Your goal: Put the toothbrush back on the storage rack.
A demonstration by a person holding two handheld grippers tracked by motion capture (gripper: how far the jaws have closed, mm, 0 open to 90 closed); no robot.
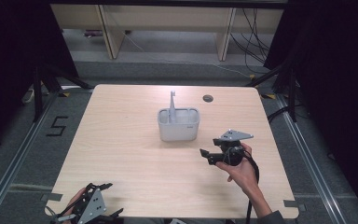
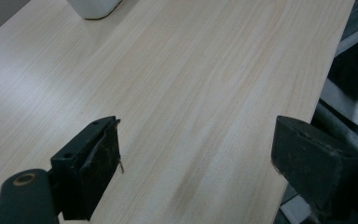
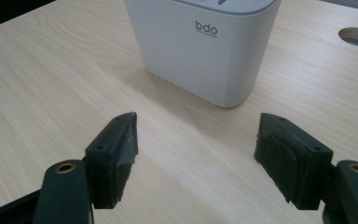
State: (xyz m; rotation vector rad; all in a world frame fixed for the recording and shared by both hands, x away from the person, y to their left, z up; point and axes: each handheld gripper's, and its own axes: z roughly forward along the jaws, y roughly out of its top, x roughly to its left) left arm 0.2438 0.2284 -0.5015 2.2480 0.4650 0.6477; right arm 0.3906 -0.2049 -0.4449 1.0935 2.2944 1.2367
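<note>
Pale wood-grain table [image 1: 121, 140] w/ smooth white rounded-rect caddy [image 1: 178, 124]; left [image 2: 196, 154] & right hand-held gripper [image 3: 196, 149] both wide open, empty.

The white holder [image 3: 205, 46] reads "bdo"; floor tape [image 1: 57, 126] forms "5".

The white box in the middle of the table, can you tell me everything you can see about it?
The white box is a small rounded holder that looks like smooth plastic, open on top with dividers inside. It stands upright on the wooden table, a little past the middle. A pale, thin tool sticks straight up out of its left rear compartment. Small grey letters on the side read "bdo". Neither gripper touches it.
</note>
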